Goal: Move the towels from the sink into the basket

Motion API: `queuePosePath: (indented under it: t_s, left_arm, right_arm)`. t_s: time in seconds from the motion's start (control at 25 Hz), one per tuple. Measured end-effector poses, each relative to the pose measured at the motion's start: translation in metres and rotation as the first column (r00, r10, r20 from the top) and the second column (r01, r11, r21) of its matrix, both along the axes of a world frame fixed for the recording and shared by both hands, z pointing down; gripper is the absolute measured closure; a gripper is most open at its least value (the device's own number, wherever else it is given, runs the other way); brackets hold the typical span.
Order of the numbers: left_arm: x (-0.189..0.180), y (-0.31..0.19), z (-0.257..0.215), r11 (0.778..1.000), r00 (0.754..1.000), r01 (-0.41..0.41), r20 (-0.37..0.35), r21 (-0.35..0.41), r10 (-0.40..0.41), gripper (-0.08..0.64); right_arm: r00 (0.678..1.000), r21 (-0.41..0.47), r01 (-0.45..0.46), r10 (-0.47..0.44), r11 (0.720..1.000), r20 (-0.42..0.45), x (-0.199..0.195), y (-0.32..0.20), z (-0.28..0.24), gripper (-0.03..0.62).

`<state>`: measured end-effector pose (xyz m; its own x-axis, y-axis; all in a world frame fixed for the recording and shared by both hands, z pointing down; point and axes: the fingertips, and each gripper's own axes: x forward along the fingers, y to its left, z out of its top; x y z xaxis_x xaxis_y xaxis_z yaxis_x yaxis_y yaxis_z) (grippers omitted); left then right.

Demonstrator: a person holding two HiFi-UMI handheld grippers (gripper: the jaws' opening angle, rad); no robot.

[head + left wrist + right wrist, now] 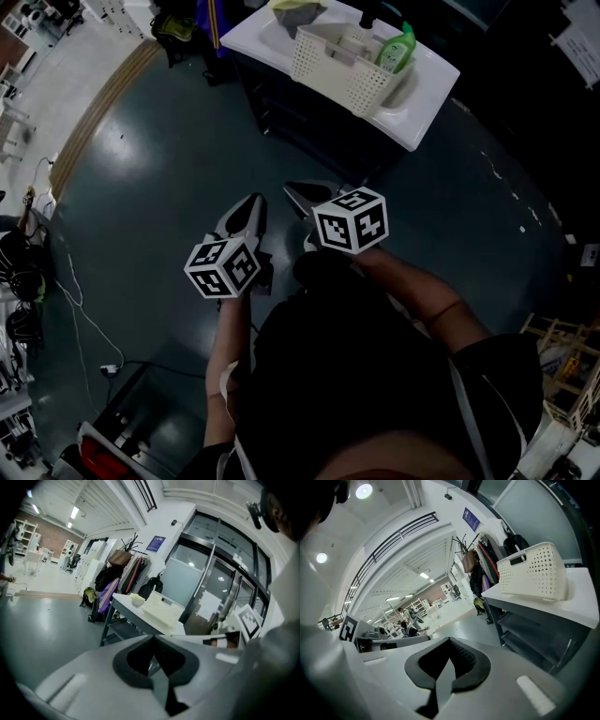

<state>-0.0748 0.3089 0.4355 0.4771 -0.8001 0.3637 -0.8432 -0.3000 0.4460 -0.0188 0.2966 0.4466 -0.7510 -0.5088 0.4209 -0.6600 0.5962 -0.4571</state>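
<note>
Both closed and empty, the left hand-held gripper and right hand-held gripper are pointing toward the sink well ahead, the right sitting nearer its towel.

The left gripper points toward 1 o'clock and a little downward, its jaws pressed together with nothing between them. The right gripper sits just beside it at 3 o'clock and points toward 10 o'clock, jaws likewise together and empty, so the tips converge. The left forearm and right forearm reach forward from 6 o'clock.
</note>
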Motion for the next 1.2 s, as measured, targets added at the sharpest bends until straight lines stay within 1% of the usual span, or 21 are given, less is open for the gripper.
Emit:
queuePosePath:
  t_s: [0.24, 0.64, 0.8, 1.04, 1.2]
  left_arm:
    - [-0.002, -0.026, -0.003, 1.000, 1.000, -0.027, 0.004, -0.007, 0.027, 0.552]
    - [-0.010, -0.083, 0.002, 0.999, 0.999, -0.042, 0.014, -0.025, 0.042, 0.552]
    - [-0.012, -0.104, 0.005, 0.998, 0.998, -0.057, 0.000, -0.020, 0.057, 0.552]
    - [0.008, -0.133, 0.011, 0.994, 0.994, -0.112, -0.018, -0.009, 0.112, 0.552]
    - [0.018, -0.147, 0.010, 0.990, 0.990, -0.138, -0.030, 0.005, 0.138, 0.552]
  right_arm:
    - [1.000, -0.010, -0.014, 0.014, 1.000, 0.001, -0.006, -0.028, -0.001, 0.594]
    - [1.000, -0.020, -0.014, 0.015, 1.000, 0.007, -0.016, -0.086, 0.006, 0.594]
    - [1.000, -0.010, -0.020, 0.020, 1.000, -0.002, -0.018, -0.105, 0.007, 0.594]
    - [0.997, 0.056, -0.033, 0.037, 0.998, -0.072, 0.001, -0.127, 0.010, 0.594]
    - [0.996, 0.057, -0.054, 0.058, 0.997, -0.069, 0.008, -0.141, 0.012, 0.594]
